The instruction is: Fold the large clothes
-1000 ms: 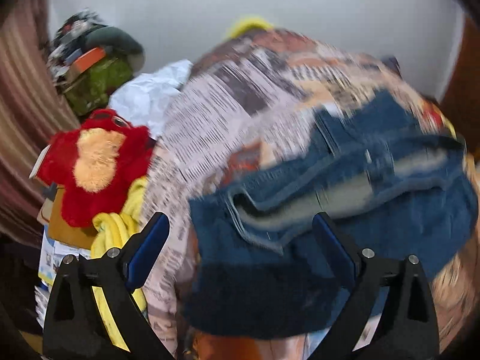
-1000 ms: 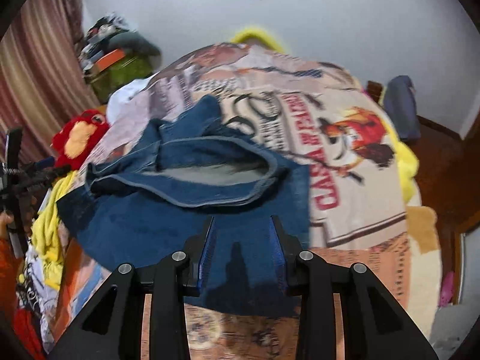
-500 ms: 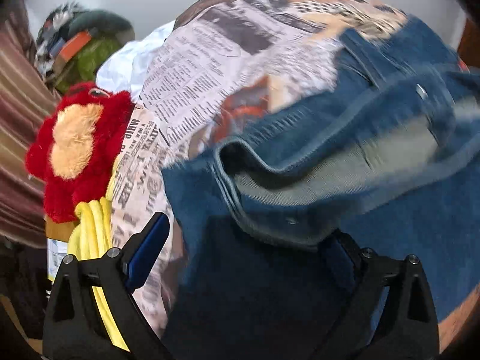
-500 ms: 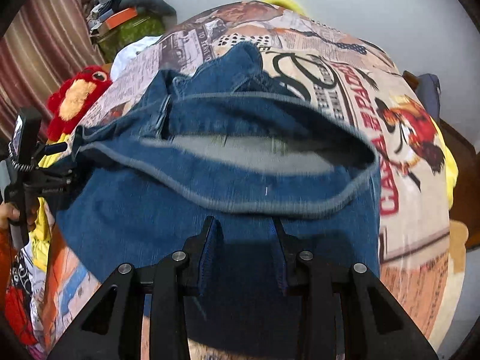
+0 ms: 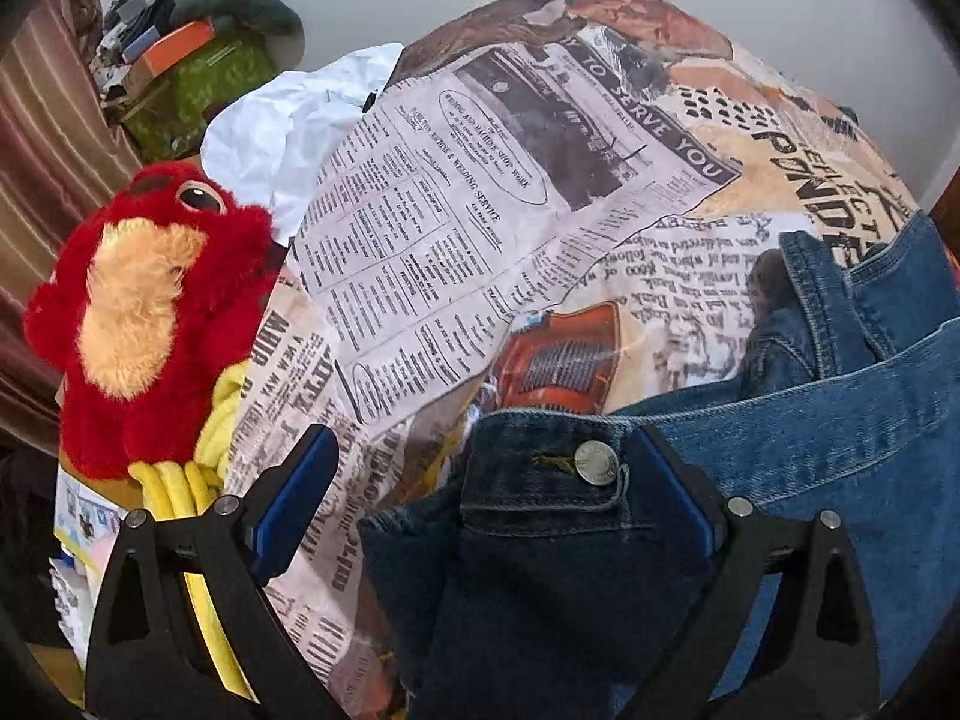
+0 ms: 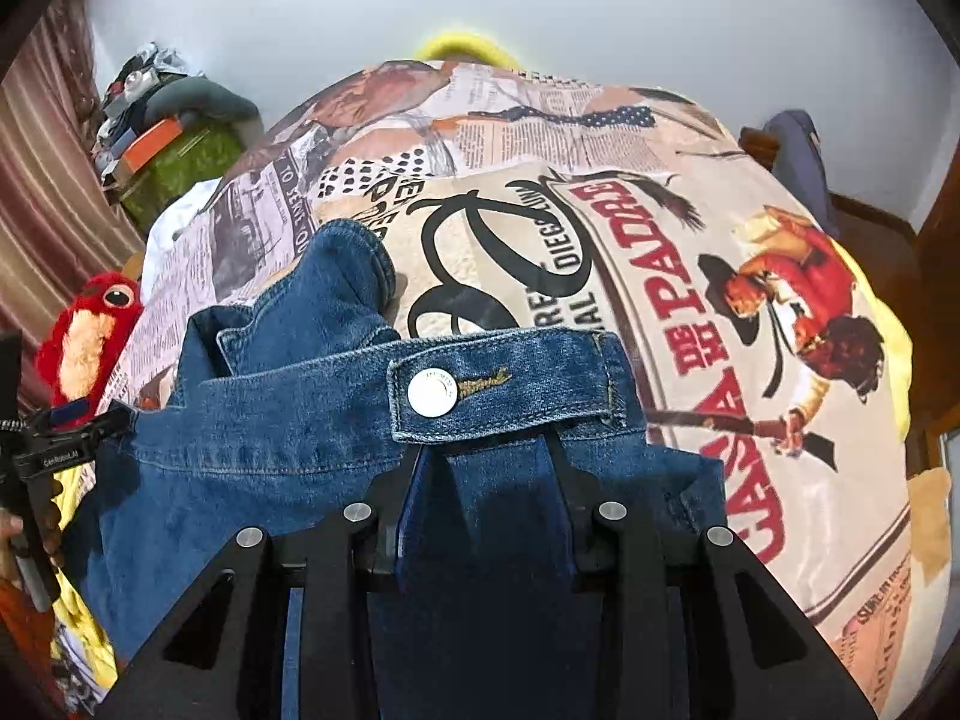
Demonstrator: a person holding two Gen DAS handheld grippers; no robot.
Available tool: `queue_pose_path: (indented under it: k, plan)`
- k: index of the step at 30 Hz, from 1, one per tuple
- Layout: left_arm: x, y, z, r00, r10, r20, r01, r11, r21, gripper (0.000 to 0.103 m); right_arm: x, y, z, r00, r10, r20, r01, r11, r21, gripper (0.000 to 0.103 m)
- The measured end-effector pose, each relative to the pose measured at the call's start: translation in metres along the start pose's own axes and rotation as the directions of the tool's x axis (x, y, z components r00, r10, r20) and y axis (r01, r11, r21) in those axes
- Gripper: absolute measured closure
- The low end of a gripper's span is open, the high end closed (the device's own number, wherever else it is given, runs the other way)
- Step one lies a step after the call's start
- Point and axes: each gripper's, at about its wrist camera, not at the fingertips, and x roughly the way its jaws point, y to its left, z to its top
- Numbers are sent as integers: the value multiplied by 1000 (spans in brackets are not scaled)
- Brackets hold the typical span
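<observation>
A blue denim garment with metal snap buttons lies on a bed covered by a printed newspaper-pattern blanket. My right gripper is shut on a buttoned denim band at the garment's near edge. In the left wrist view, the denim garment fills the lower right. My left gripper is open, and a dark buttoned corner of the denim lies between its fingers, ungripped. The left gripper also shows at the left edge of the right wrist view.
A red and tan plush toy and yellow fabric sit at the bed's left side. A white cloth and a green box under piled items lie beyond. A striped curtain hangs left. A dark garment lies far right.
Both grippers have moved forward and down over the bed. The denim, lifted and bowed open before, now lies flatter with its buttoned corners at both grippers. The left gripper stays open.
</observation>
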Motion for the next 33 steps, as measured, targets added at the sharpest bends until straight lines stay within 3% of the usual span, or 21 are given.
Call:
queue_pose_path:
  k: [5, 10, 16, 23, 27, 29, 31, 33]
  plan:
    - [-39, -3, -7, 997, -5, 81, 0, 998, 55, 4, -25, 16, -10, 999, -35, 19, 37, 995, -98, 71]
    - [-91, -8, -19, 984, -53, 171, 34, 993, 110, 4, -65, 42, -20, 996, 59, 70, -49, 990, -135, 71]
    - [-127, -22, -44, 969, -131, 209, 98, 982, 163, 4, -87, 90, -36, 984, 173, 44, -163, 969, -184, 71]
    - [-113, -41, -73, 970, -169, 176, 135, 973, 189, 4, -61, 140, -66, 977, 189, -95, -207, 945, -254, 71]
    - [-91, -49, -87, 977, -171, 127, 145, 971, 188, 4, -23, 152, -88, 982, 51, -183, -110, 937, -330, 71]
    - [-81, -50, -93, 981, -166, 103, 145, 972, 184, 4, -16, 149, -95, 985, 48, -168, -106, 927, -359, 71]
    - [-66, -50, -99, 985, -155, 69, 142, 975, 171, 4, -18, 146, -98, 989, 46, -144, -100, 914, -392, 61]
    - [-54, -50, -106, 992, -122, 44, 112, 978, 176, 4, -20, 143, -100, 995, -41, -91, -3, 901, -435, 17]
